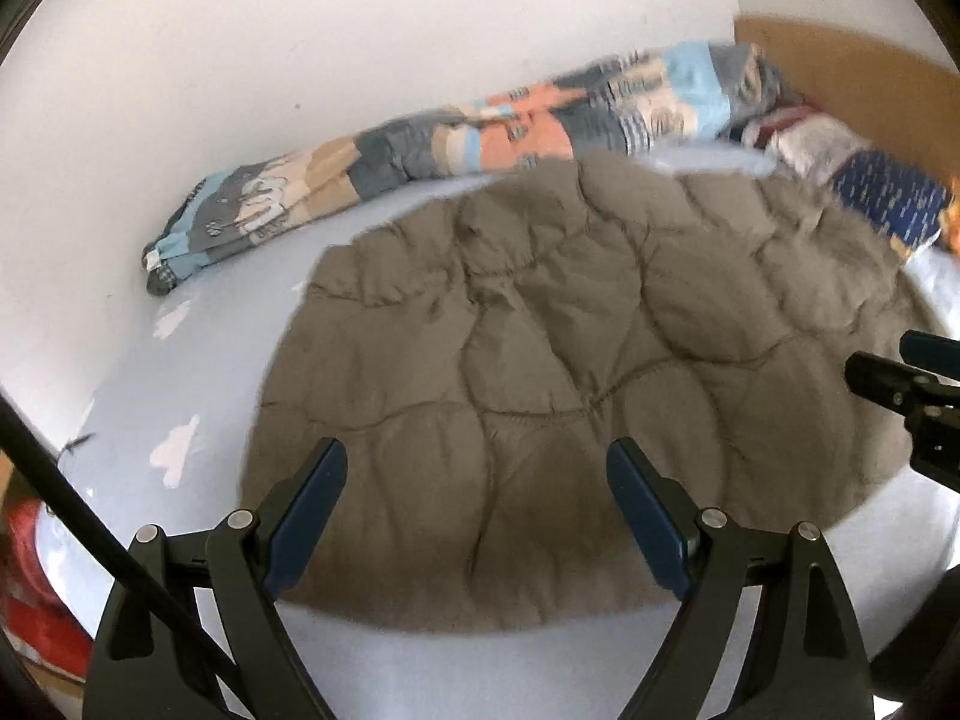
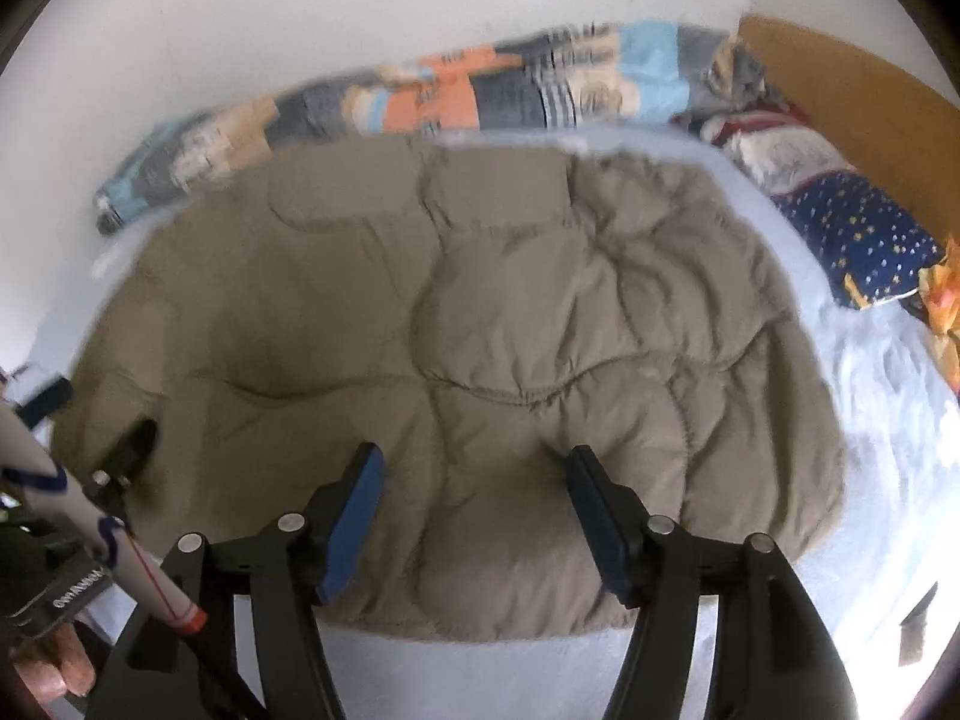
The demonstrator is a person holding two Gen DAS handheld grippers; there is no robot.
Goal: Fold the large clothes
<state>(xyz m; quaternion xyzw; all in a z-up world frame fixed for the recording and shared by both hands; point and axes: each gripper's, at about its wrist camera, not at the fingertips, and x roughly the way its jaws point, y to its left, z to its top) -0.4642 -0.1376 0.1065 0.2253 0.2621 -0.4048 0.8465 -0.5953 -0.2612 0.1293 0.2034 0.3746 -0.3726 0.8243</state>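
Observation:
A large taupe quilted garment (image 1: 576, 324) (image 2: 456, 324) lies spread and puffy on the pale blue bed sheet (image 1: 180, 372) (image 2: 888, 420). In the left wrist view my left gripper (image 1: 477, 456) hangs over the garment's near edge, jaws wide apart, with nothing between the blue pads (image 1: 312, 510). The right wrist view shows my right gripper (image 2: 474, 468) above the near middle of the garment, its pads (image 2: 354, 516) apart and not pressing on the cloth. Each gripper shows at the edge of the other's view: the right gripper (image 1: 894, 387) and the left gripper (image 2: 123, 456).
A rolled patchwork blanket (image 1: 456, 132) (image 2: 456, 90) lies along the white wall behind the garment. A navy star-print pillow (image 2: 864, 240) and a pale pillow (image 2: 780, 150) rest by the wooden headboard (image 2: 852, 90) at the right. Orange cloth (image 2: 945, 300) sits at the far right edge.

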